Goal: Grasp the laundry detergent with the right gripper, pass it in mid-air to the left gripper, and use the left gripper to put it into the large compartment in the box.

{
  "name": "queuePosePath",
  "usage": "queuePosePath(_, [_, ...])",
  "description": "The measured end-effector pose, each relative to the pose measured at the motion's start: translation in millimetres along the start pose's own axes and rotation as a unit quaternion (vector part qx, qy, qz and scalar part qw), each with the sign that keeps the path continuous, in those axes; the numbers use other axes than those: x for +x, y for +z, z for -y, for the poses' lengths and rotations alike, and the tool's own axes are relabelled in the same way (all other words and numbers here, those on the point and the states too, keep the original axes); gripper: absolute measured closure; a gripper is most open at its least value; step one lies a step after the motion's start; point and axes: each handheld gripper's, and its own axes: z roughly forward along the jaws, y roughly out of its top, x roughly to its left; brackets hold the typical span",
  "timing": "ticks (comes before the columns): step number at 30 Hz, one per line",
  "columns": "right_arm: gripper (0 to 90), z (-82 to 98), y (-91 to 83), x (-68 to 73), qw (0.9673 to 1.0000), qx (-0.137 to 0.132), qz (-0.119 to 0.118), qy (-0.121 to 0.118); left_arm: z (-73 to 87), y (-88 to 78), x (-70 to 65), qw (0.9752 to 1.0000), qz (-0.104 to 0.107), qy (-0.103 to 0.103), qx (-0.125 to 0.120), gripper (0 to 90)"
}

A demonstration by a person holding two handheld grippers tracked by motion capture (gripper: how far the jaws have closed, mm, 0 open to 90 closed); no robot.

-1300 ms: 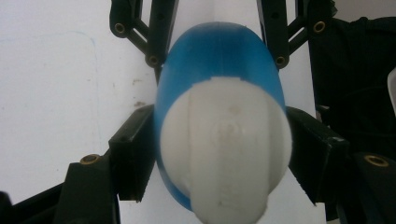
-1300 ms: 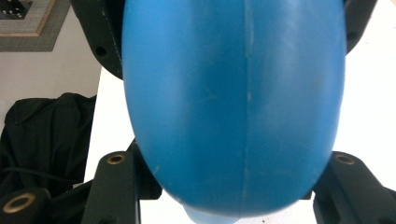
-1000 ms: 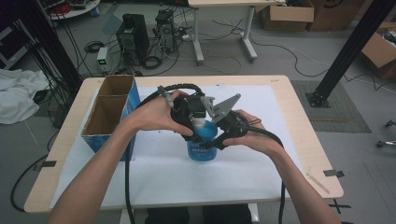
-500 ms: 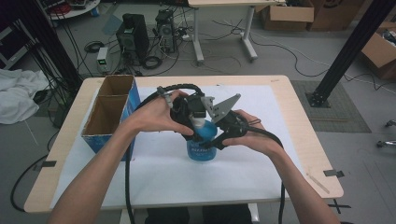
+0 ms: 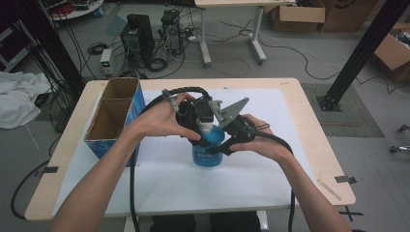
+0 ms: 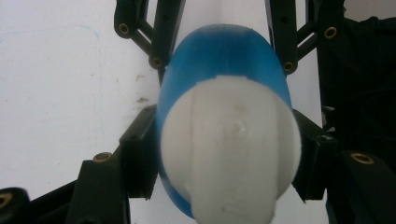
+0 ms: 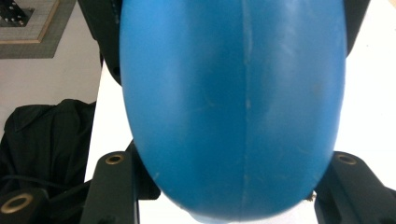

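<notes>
Center of the high view: a blue plastic bottle (image 5: 208, 147) with a white cap (image 6: 231, 154), standing upright on the white sheet (image 5: 290, 116) covering the wooden table (image 5: 314, 140), gripped from both sides. Left gripper (image 5: 200, 126) closed on the bottle's upper part, its black jaws pressed against either side just below the cap in the left gripper view. Right gripper (image 5: 226, 144) clamped on the blue body from the opposite side, jaws flanking the bottle at the bottom corners of the right gripper view; grey three-cornered plate (image 5: 231, 111) tilted above it. Both hands crowded over the bottle top, hiding the cap and much of the label from above. Left hand (image 5: 162, 118) and right hand (image 5: 263, 140) wrapped around the gripper handles, black cables (image 5: 131, 179) trailing toward the bottom edge. Left of center, an open cardboard box (image 5: 116, 116) with blue outer sides and two compartments, near the left forearm but apart from the bottle. Upper frame, beyond the table: computer towers (image 5: 138, 41), tangled floor cables, a second desk's legs, more cardboard boxes upper right, white cloth (image 5: 19, 99) at far left.
</notes>
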Motion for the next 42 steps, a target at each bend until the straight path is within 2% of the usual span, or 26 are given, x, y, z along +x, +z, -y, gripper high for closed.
queuePosePath(4, [43.8,2.3,2.2,-0.1,1.0,-0.007,-0.004,0.005,-0.2,1.6,0.3,1.0,0.005,-0.003,0.003,38.3])
queuePosePath(20, [40.2,5.7,-1.9,0.1,0.9997,-0.021,0.005,0.011,-1.4,4.6,1.1,1.0,0.001,-0.005,0.006,38.3])
queuePosePath(42, [30.8,12.2,0.6,-0.7,0.9996,-0.013,0.0,0.024,1.2,-0.2,-0.1,0.9999,0.0,-0.01,0.001,38.3])
